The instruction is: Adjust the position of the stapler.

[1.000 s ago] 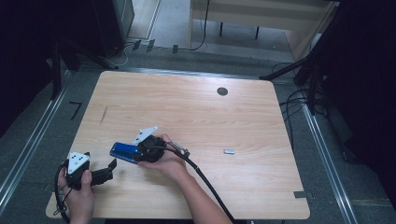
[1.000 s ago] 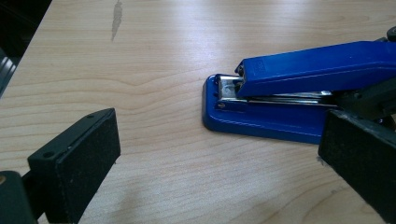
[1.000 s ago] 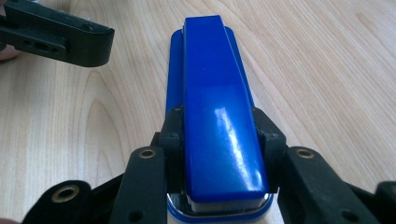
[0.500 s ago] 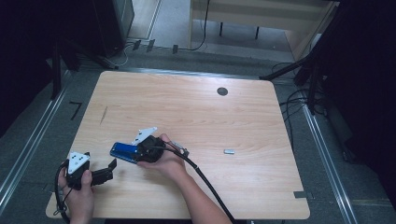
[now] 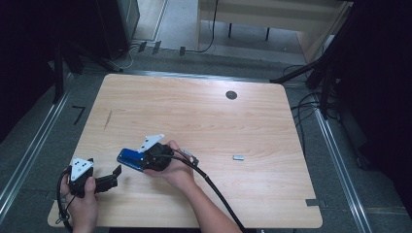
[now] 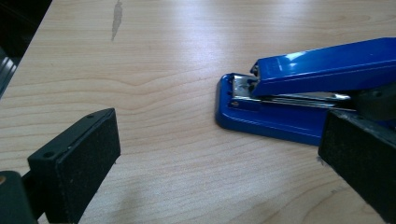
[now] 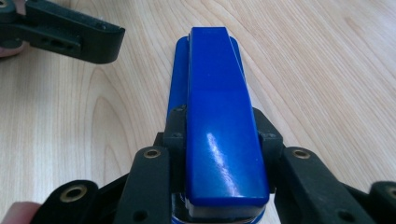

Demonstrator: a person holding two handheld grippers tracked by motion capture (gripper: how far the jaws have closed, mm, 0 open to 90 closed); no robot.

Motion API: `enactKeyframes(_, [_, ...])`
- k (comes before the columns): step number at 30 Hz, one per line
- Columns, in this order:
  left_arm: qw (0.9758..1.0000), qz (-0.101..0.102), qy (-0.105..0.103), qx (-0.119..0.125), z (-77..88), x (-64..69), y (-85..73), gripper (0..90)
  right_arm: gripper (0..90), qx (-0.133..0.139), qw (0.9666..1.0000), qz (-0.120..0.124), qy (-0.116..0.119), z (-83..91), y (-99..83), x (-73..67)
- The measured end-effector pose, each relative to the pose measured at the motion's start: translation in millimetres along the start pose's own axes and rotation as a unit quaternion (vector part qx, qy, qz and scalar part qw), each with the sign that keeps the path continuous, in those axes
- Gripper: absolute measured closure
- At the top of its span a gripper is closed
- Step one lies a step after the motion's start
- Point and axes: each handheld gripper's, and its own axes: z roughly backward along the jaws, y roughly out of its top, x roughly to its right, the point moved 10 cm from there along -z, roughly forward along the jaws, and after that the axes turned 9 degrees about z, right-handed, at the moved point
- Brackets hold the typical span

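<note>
A blue stapler lies flat on the wooden table, near its front left. My right gripper is shut on the stapler's rear half, one pad on each side, with the top arm running forward between the jaws. My left gripper is open just left of the stapler's front end, close to the table edge. In the left gripper view the stapler's metal mouth faces the gap between my jaws, and nothing is between them. One left jaw shows in the right gripper view, at the upper left.
A small metal piece lies on the table right of my right hand. A black round plug sits in the far part of the tabletop. A dark streak marks the wood at the left. The right gripper's cable trails off the front edge.
</note>
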Motion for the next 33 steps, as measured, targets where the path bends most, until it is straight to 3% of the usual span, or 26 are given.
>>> enactKeyframes(33, [1.0, -0.001, 0.002, 0.001, 0.1, 0.1, 0.0, 0.0, 67.3, 0.016, 0.9983, -0.031, -0.047, 69.2, -53.8, 13.7])
